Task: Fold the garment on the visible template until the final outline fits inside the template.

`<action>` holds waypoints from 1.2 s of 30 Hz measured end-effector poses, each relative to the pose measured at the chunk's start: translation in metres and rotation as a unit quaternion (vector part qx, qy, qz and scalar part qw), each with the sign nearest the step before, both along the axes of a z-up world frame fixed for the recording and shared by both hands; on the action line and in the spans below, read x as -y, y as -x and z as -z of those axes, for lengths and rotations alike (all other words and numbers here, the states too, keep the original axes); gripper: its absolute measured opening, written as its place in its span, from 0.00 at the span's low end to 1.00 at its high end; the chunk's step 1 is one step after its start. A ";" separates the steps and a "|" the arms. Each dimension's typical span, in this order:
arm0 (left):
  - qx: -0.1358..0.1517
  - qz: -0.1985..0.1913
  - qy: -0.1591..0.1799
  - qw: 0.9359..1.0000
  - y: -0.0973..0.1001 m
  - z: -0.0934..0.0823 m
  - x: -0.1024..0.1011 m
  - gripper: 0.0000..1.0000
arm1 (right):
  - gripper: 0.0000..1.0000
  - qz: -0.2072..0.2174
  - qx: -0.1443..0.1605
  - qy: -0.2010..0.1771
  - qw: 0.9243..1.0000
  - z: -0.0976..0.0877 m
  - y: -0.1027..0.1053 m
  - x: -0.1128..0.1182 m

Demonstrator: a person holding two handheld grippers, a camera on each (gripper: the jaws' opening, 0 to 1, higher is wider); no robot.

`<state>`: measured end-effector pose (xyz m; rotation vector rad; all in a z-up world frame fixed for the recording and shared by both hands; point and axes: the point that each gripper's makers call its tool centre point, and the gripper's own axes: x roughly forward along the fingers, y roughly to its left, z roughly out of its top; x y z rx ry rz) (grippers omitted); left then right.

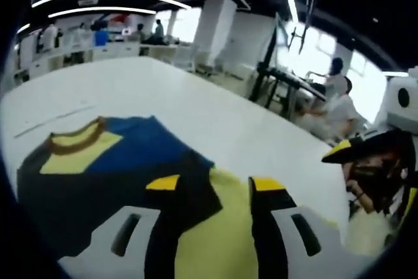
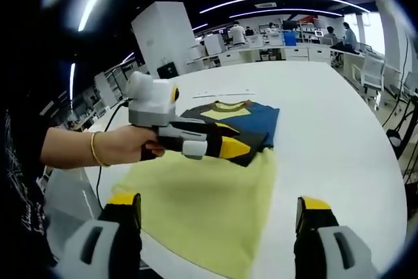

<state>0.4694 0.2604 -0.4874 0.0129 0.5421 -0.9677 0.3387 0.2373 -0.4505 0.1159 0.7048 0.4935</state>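
Navy and blue shirt (image 2: pixel 238 124) lies partly folded at twelve o'clock on the white table (image 2: pixel 339 115), its yellow part (image 2: pixel 196 204) unfolded, with left gripper (image 2: pixel 225 142) above it and right gripper (image 2: pixel 219 217) both spread, so folds remain.

My own jaws hide the near part of the yellow template (image 1: pixel 222 227), and the people at the far desks (image 2: pixel 287 31) are too small to tell.

One garment (image 2: pixel 251 122), one yellow template (image 2: pixel 202 207), one table (image 2: pixel 326 122) and two tools (image 1: pixel 212 191) (image 2: pixel 219 210)
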 end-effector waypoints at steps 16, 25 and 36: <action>0.053 -0.038 -0.009 0.998 -0.016 -0.032 -0.062 0.99 | 0.99 -0.016 0.008 0.010 1.000 -0.006 -0.012 -0.003; 0.060 -0.067 -0.026 0.996 -0.014 -0.040 -0.115 0.99 | 0.99 -0.017 0.014 0.010 1.000 -0.012 -0.016 -0.002; 0.069 -0.120 -0.044 0.989 -0.017 -0.039 -0.181 0.92 | 0.98 -0.017 0.008 0.010 1.000 -0.008 -0.012 -0.004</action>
